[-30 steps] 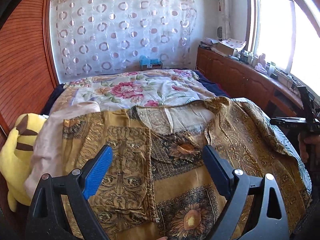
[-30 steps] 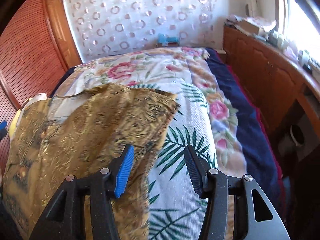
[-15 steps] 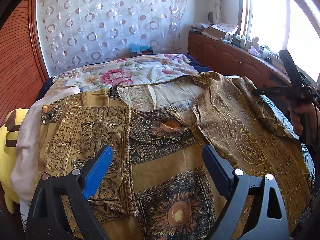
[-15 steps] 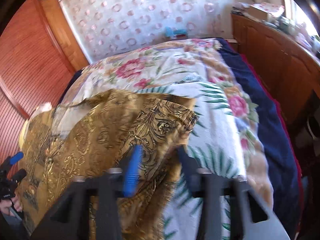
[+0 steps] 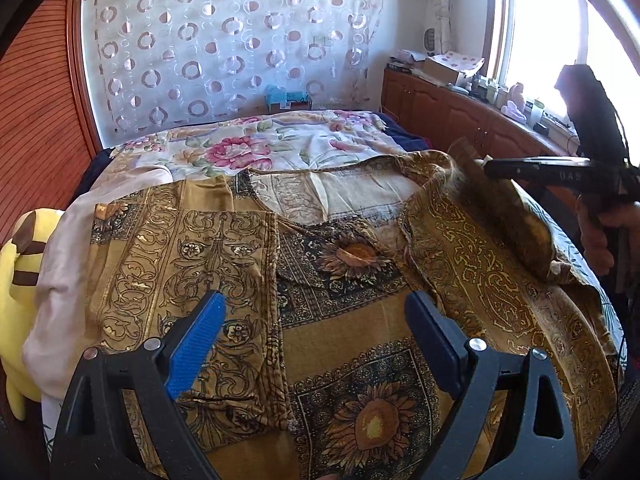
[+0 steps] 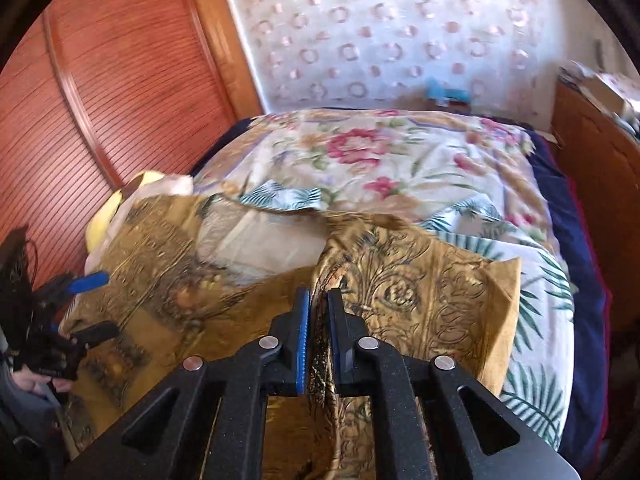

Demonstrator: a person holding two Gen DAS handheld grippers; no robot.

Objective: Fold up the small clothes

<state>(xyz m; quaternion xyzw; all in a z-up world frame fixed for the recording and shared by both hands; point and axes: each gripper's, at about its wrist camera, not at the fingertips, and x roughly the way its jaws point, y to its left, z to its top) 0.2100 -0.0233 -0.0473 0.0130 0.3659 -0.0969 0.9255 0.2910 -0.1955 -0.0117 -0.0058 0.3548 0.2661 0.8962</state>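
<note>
Two claws are seen over a bed (image 5: 304,140) on which a mustard-gold patterned garment (image 5: 352,320) is spread. The garment lies across the near part of the bed, over a flowered bedspread (image 6: 380,148), with its neckline turned toward the far wall. In the left wrist view its left sleeve (image 5: 180,264) is seen folded in over the body, flat against the sunflower print.

The left claw (image 5: 316,332) is held wide apart above the garment's middle, and nothing is gripped between its jaws. The right claw (image 6: 318,340) is clamped on a raised ridge of the garment's fabric, which is pinched between the blue pads; the jaws are easing slightly apart, yet the cloth is seen between them and pressed. From the left wrist view this claw is seen at the right side, with the right sleeve (image 5: 516,216) lifted off the bed and blurred.

A yellow plush toy (image 5: 20,280) is seen at the bed's left edge, beside a pale pink cloth (image 5: 52,272). A curtain with ring patterns (image 5: 232,44) is hung behind the bed, and a wooden cabinet (image 5: 452,108) stands along the window side.
</note>
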